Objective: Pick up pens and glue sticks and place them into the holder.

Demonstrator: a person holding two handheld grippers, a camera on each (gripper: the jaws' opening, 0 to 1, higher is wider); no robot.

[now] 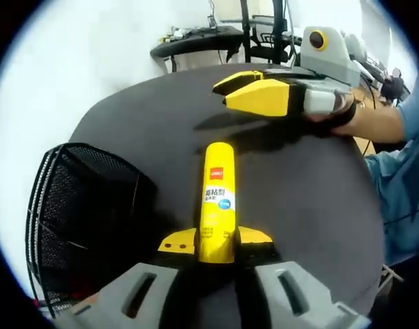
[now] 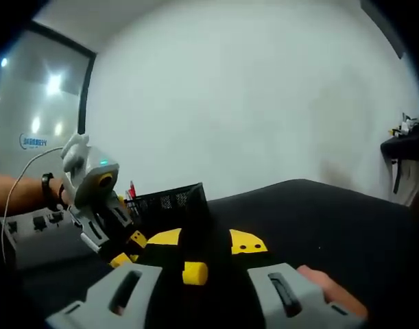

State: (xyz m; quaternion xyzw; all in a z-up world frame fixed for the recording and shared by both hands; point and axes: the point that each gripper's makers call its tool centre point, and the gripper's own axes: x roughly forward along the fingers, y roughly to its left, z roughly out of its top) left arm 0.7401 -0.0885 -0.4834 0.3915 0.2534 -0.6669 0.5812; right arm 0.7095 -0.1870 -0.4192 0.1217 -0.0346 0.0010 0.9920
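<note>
Left gripper view: holder (image 1: 79,219) cut off

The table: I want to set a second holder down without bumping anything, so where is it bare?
On the dark table, the widest bare patch lies between the glue stick in the left gripper and the table's edge below the right gripper. It is crowded around the black mesh holder beside the stick.

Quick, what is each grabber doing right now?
Left gripper: shut on the yellow glue stick.
Right gripper: open, holding nothing.
</note>
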